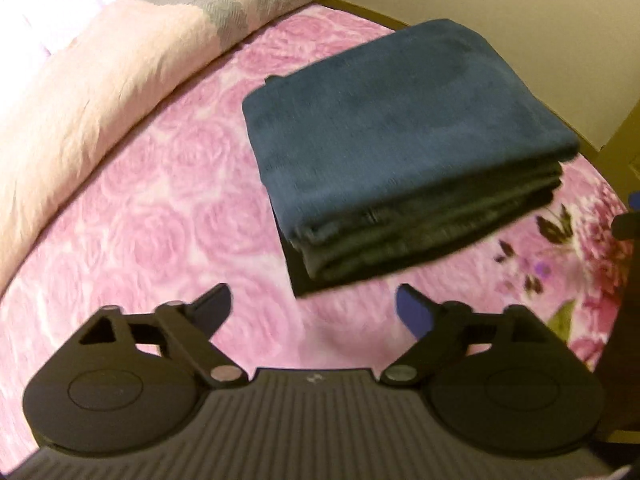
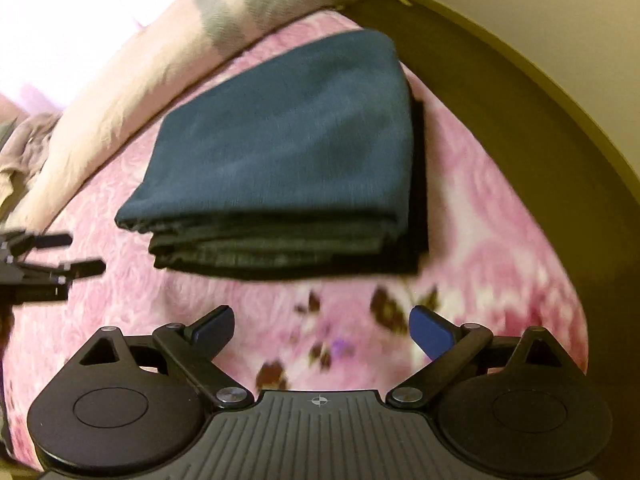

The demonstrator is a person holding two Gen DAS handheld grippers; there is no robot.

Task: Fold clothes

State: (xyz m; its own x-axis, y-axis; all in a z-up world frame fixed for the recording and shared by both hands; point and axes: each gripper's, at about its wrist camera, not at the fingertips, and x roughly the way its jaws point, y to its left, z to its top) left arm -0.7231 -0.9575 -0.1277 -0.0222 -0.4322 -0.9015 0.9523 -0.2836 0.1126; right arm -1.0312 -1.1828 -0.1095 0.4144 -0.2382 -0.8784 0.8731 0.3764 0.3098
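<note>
A folded stack of dark clothes with a teal-blue garment [image 1: 396, 136] on top lies on the pink rose-patterned bed cover [image 1: 160, 216]. It also shows in the right wrist view [image 2: 288, 148]. My left gripper [image 1: 314, 308] is open and empty, a short way in front of the stack's near edge. My right gripper [image 2: 322, 328] is open and empty, also short of the stack. The left gripper [image 2: 68, 256] shows at the left edge of the right wrist view, beside the stack.
A rolled cream and grey blanket [image 1: 100, 92] lies along the far left side of the bed. A dark wooden bed frame [image 2: 540, 128] and a beige wall [image 1: 520, 8] border the bed on the right. Crumpled pale cloth [image 2: 24, 148] lies at far left.
</note>
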